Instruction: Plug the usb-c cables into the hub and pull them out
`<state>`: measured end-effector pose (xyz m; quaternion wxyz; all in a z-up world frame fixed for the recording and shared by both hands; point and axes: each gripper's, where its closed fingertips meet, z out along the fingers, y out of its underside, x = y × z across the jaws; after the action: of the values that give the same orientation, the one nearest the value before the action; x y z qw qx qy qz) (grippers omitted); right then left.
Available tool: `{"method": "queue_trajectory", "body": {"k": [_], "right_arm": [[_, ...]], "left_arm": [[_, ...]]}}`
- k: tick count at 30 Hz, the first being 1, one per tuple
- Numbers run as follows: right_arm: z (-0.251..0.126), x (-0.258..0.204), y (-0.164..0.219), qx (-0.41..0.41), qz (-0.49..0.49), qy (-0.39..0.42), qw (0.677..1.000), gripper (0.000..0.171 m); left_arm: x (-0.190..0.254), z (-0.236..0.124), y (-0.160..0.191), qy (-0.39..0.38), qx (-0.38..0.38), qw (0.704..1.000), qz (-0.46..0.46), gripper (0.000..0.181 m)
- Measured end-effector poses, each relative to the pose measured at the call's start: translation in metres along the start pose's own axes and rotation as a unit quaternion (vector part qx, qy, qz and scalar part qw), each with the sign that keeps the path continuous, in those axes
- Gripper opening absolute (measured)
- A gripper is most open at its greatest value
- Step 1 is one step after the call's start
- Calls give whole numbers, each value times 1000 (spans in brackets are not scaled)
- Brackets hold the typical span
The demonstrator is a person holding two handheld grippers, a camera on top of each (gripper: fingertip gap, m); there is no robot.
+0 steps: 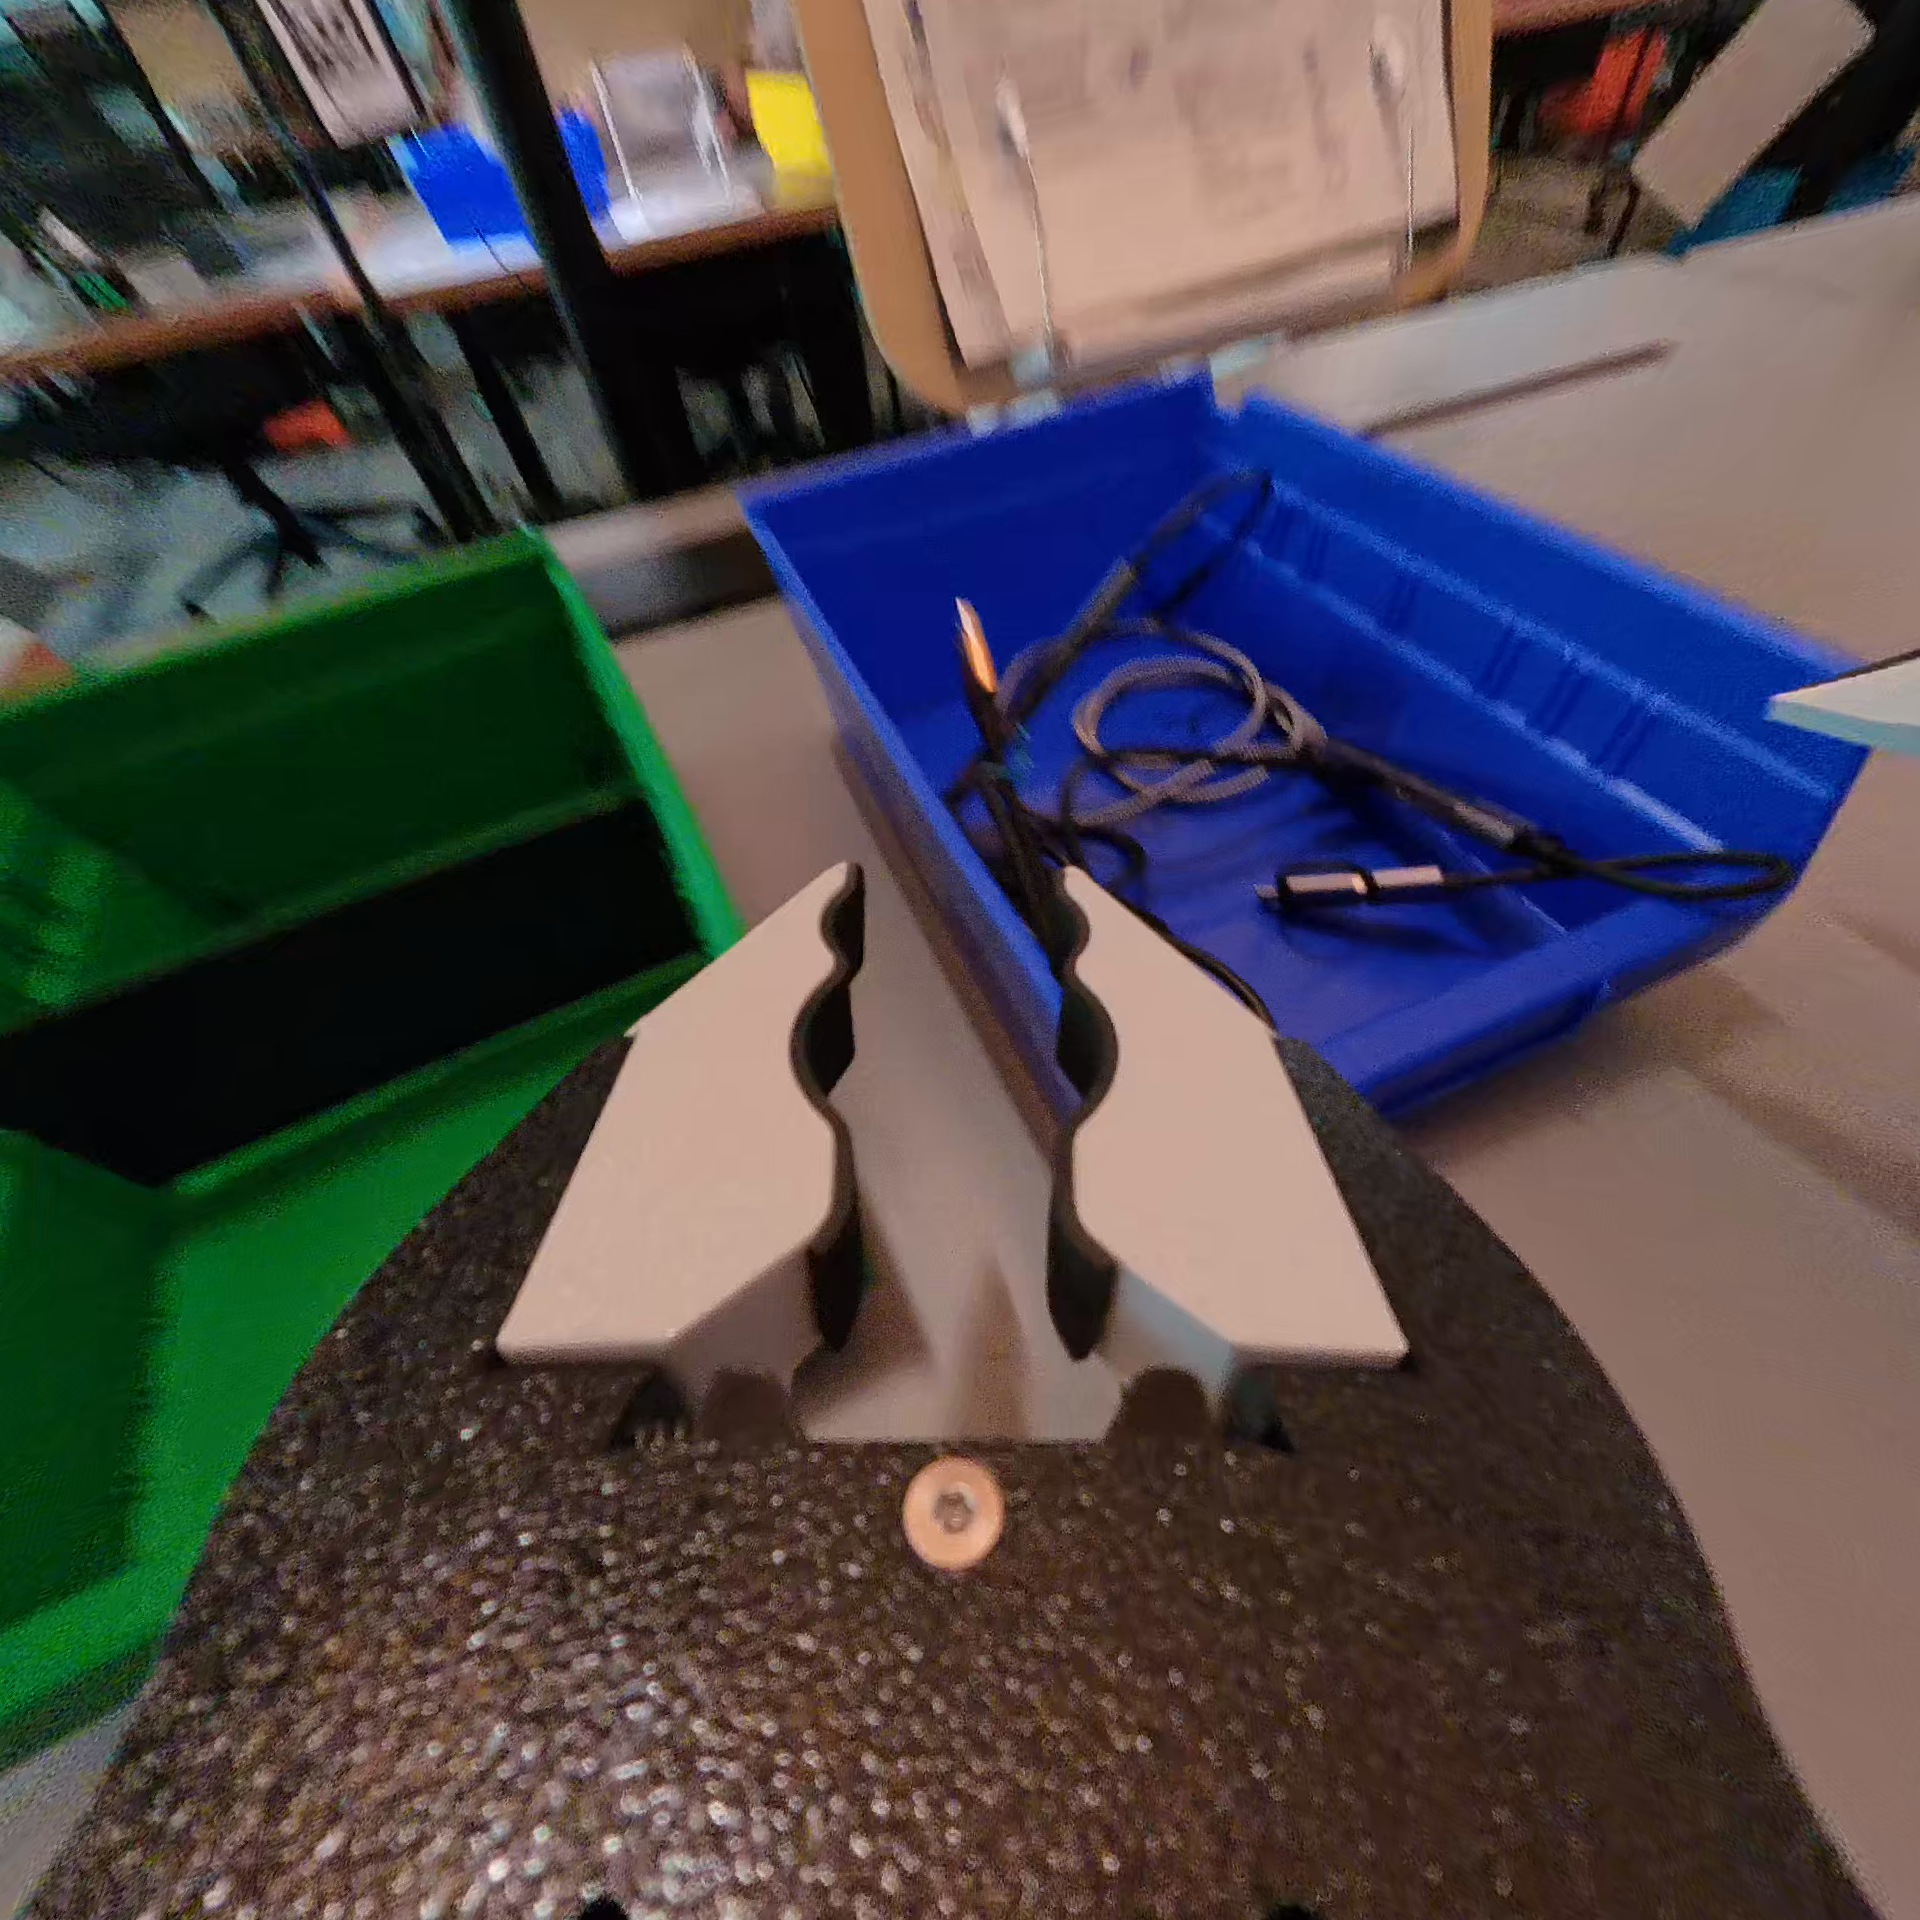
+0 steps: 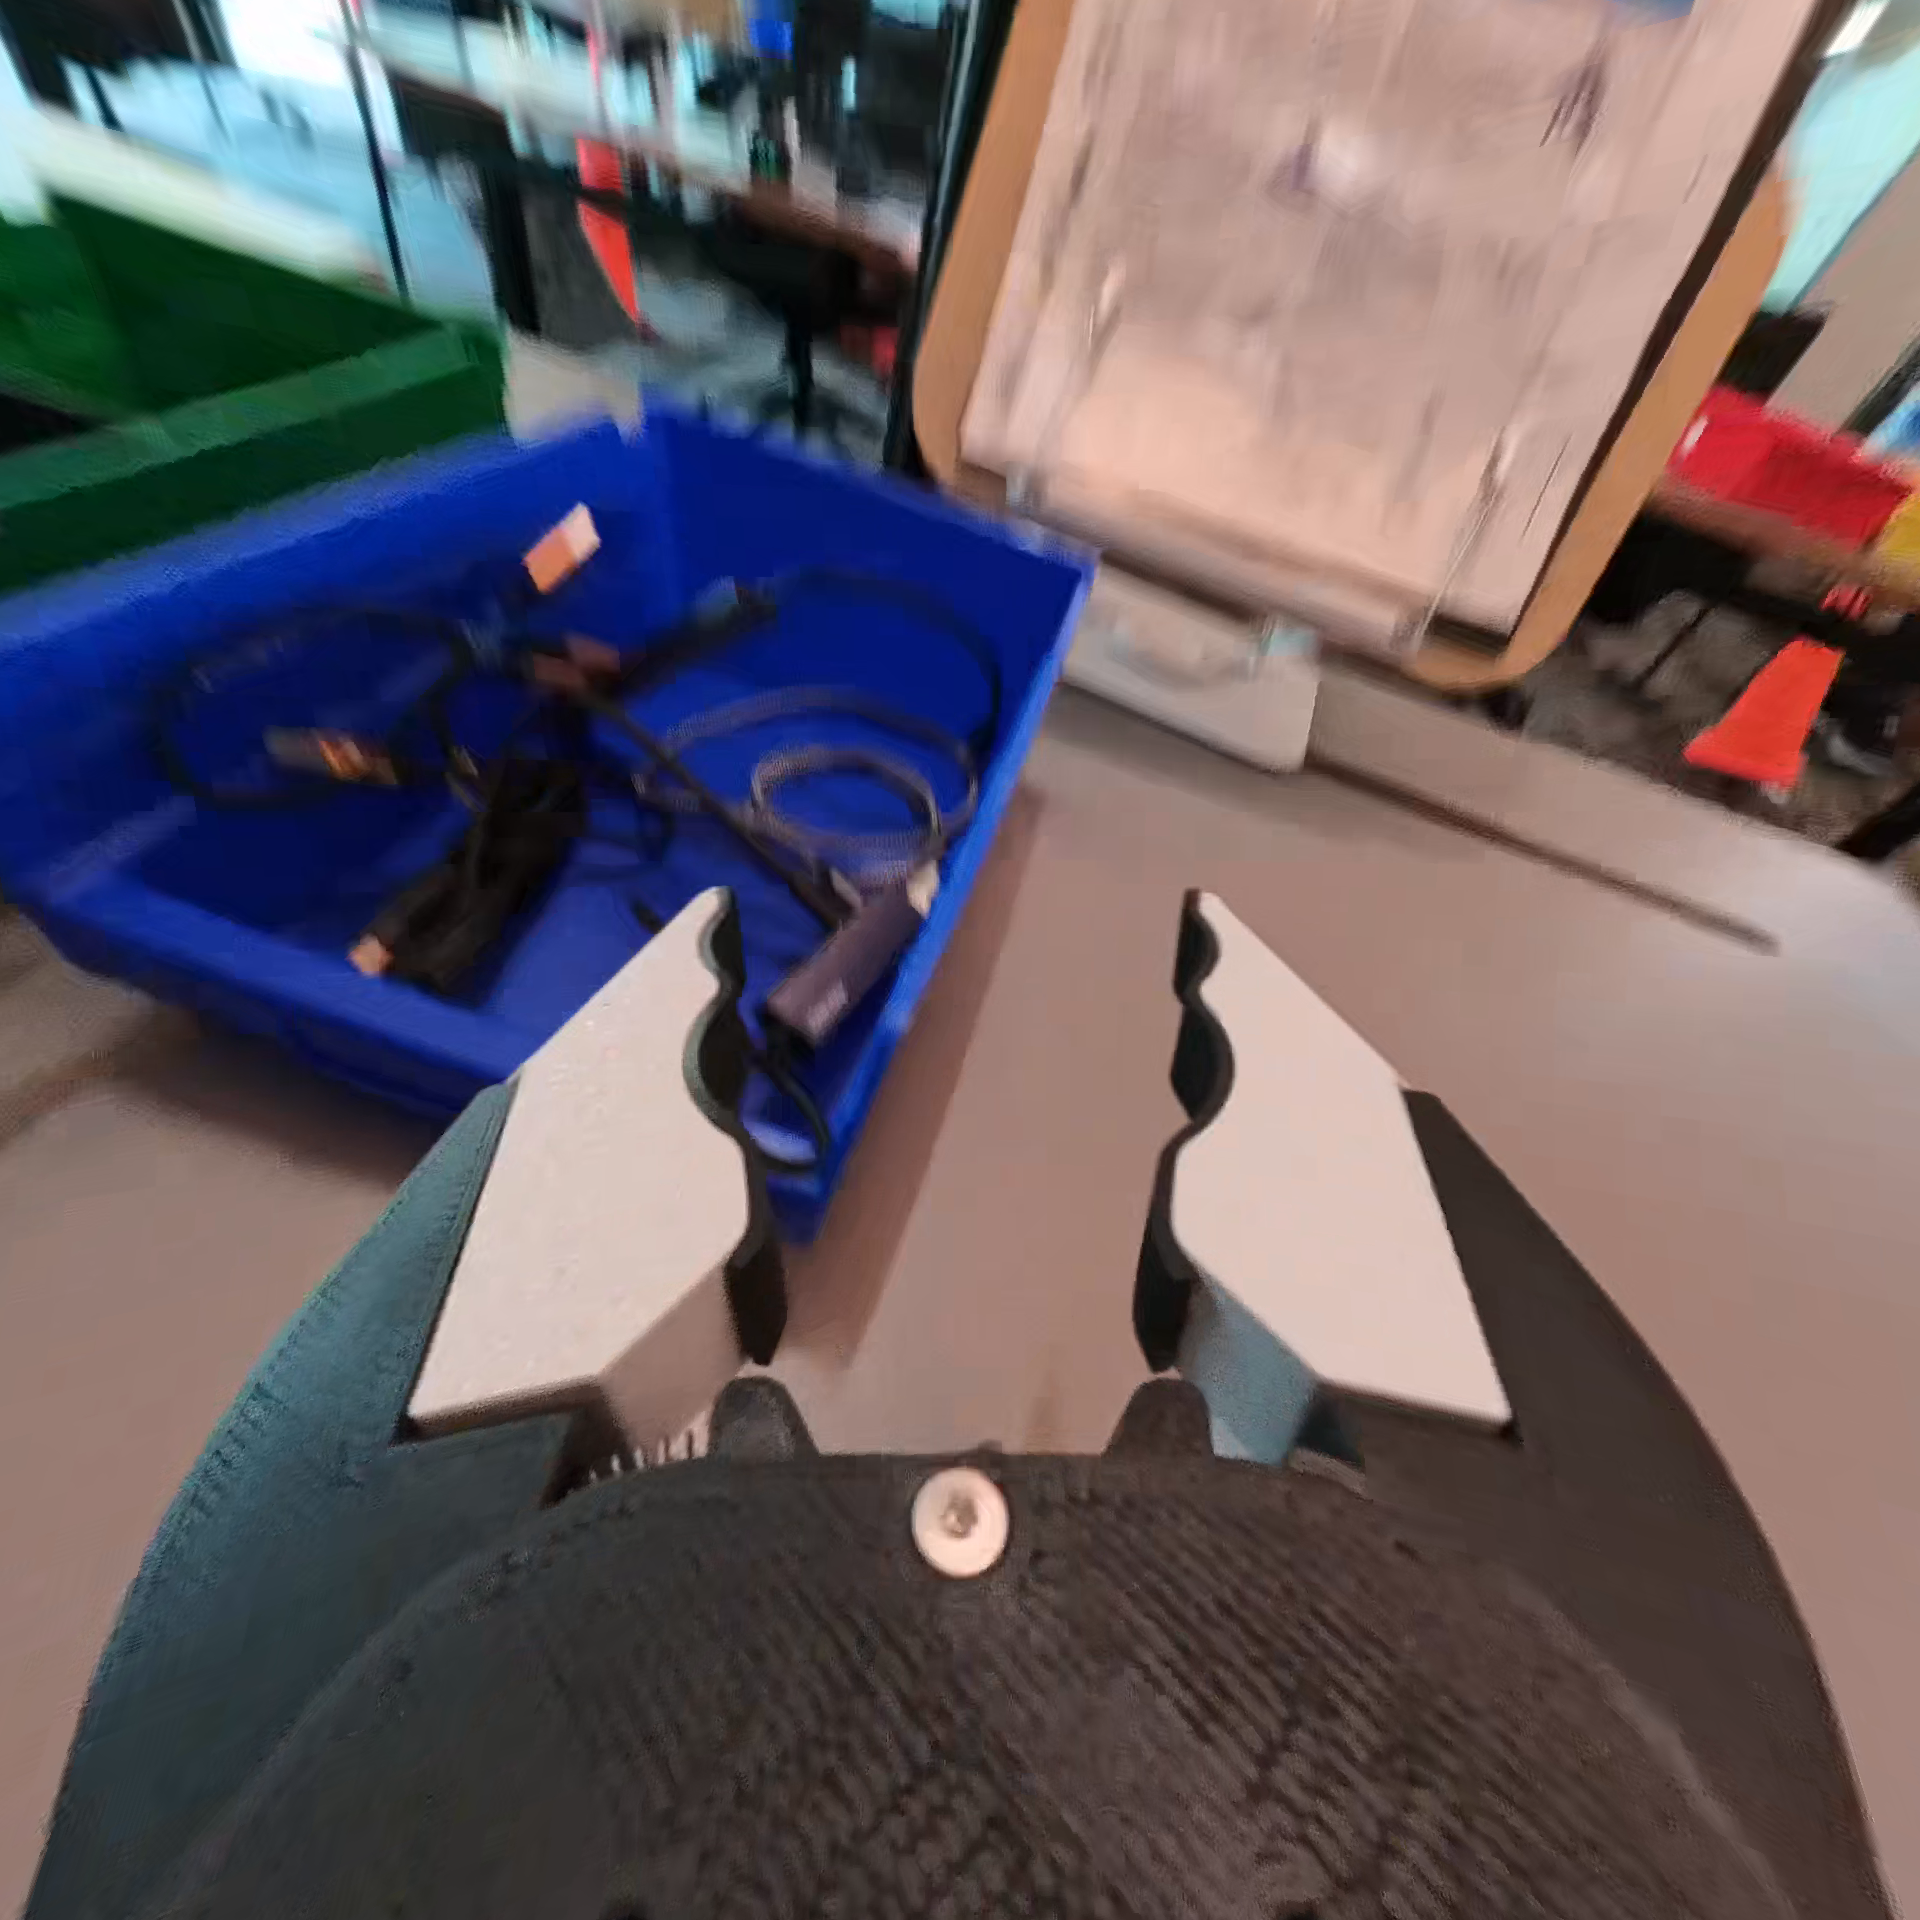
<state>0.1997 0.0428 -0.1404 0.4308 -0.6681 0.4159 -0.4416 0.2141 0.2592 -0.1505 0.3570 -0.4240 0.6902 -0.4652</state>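
A blue bin (image 1: 1351, 582) (image 2: 83, 665) on the grey table holds several tangled usb-c cables: a coiled grey braided one (image 1: 1174, 717) (image 2: 852, 800) and black ones with metal plugs (image 1: 975, 649) (image 2: 561, 545). A slim dark grey hub (image 2: 842, 977) lies in the bin's near right corner. My left gripper (image 1: 961, 883) is open and empty, just short of the bin's near left wall. My right gripper (image 2: 956, 904) is open wide and empty, above the table beside the bin's right wall, its left finger (image 2: 623, 1122) overlapping the bin's corner in view.
A green bin (image 1: 312, 831) (image 2: 208, 395) stands left of the blue one. A tan-framed board with a clipped paper (image 1: 1143, 177) (image 2: 1330, 312) stands behind the blue bin. Bare grey table (image 1: 1610, 1299) (image 2: 1351, 831) lies to the right. Both views are motion-blurred.
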Motion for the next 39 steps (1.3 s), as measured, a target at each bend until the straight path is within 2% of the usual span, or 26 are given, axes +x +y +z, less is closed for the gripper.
{"method": "queue_trajectory", "body": {"k": [2,4,7,8,10,12,14,19,21,24,28,29,30,32,36,39], "right_arm": [[-13,-29,-47,75,12,-35,997,83],[-18,-94,-75,98,14,-120,988,85],[1,-185,-89,93,12,-182,979,90],[8,-210,-91,95,19,-187,978,87],[22,-252,-86,79,33,-194,977,62],[30,-280,-82,72,62,-191,977,64],[38,-292,-78,74,66,-170,980,63],[49,-276,-56,69,101,-96,988,40],[55,-265,-50,65,115,-73,989,51],[66,-258,-37,40,139,-62,988,46],[75,-262,-34,32,144,-65,987,53],[76,-266,-34,30,137,-69,988,54],[77,-270,-35,29,137,-72,988,52],[81,-274,-36,27,156,-80,984,44],[101,-276,-29,-13,221,-85,971,16],[109,-281,-34,-13,217,-110,970,13]], "left_arm": [[-38,-26,-27,-47,54,997,-11,36],[-89,-45,-30,-109,70,990,-58,42],[-156,-60,6,-183,31,978,-97,66],[-173,-64,23,-200,7,974,-102,75],[-201,-73,55,-232,-35,966,-109,85],[-221,-78,77,-248,-45,961,-115,86],[-232,-78,89,-248,-28,959,-133,86],[-232,-62,103,-204,1,963,-178,87],[-232,-57,105,-198,1,963,-183,86],[-228,-53,96,-183,22,966,-179,84],[-217,-47,87,-144,45,972,-180,56],[-216,-47,86,-138,47,971,-187,39],[-220,-49,87,-149,44,968,-198,29],[-229,-60,93,-174,26,963,-204,2],[-233,-75,97,-188,-6,963,-193,2],[-240,-84,94,-209,16,958,-197,2]]}}
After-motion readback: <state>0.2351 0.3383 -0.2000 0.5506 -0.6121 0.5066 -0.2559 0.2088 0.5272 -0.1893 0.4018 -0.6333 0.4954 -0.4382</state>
